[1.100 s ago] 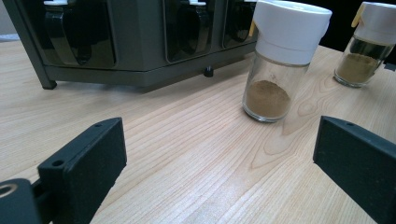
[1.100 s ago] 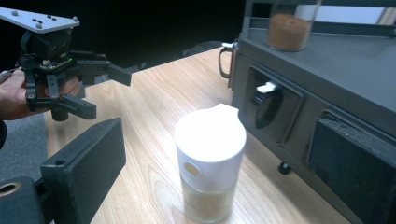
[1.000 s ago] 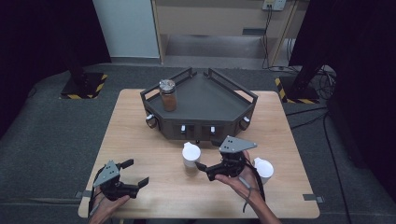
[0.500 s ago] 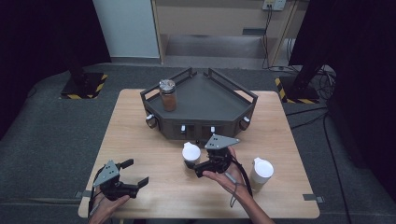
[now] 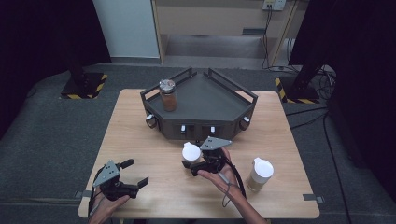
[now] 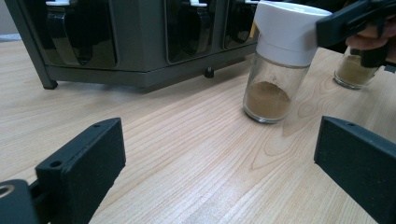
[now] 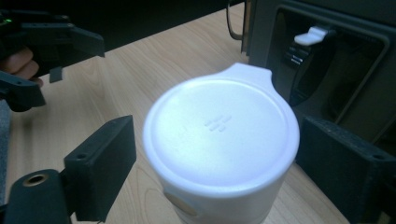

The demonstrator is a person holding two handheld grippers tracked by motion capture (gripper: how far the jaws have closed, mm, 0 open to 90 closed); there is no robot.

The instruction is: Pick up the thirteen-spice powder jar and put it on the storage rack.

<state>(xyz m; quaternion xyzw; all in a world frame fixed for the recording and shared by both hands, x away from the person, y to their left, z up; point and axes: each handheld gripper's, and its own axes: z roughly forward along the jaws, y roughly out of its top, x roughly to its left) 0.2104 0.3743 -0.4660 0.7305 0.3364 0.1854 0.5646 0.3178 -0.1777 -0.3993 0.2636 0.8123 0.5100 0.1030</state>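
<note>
Right gripper view: we log right gripper (image 7: 210, 172) jaws wide, straddling white-lidded jar (image 7: 219, 140) ungripped, seemingly for pickup; left gripper (image 5: 122, 179) open, empty.

bare tabletop (image 5: 163, 186) ahead, rack (image 5: 201, 116) blocks beyond

The left tongs (image 6: 219, 172) are wide open over the bare wooden desk (image 6: 187, 154), with nothing between the two black jaws. Farther off on the right stands a glass jar (image 6: 275, 79) with a white lid and brown powder inside. The other tongs (image 6: 355, 21) reach beside its lid. A dark grey rack (image 6: 140, 42) stands at the far side.
</note>
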